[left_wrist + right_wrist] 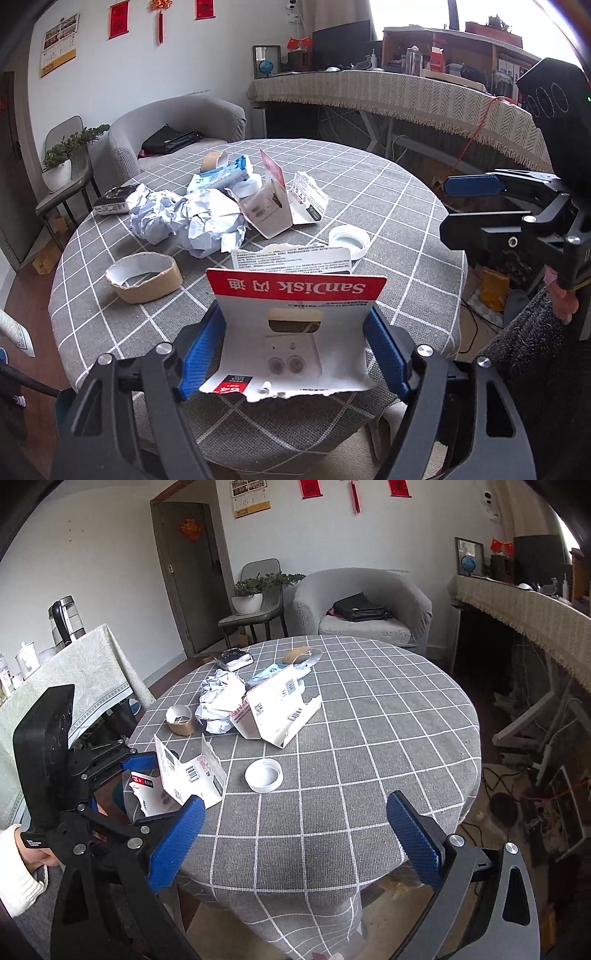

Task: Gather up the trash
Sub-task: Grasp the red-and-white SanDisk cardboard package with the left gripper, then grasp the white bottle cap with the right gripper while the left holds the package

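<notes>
At the near edge of the round table (369, 738), my left gripper (295, 350) has its blue pads against both sides of the torn SanDisk card packaging (295, 332), holding it upright. My right gripper (295, 834) hangs wide open, empty, just short of the white lid (264, 775).

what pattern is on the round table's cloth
Grey tablecloth with a white grid; clearest in the right wrist view.
</notes>
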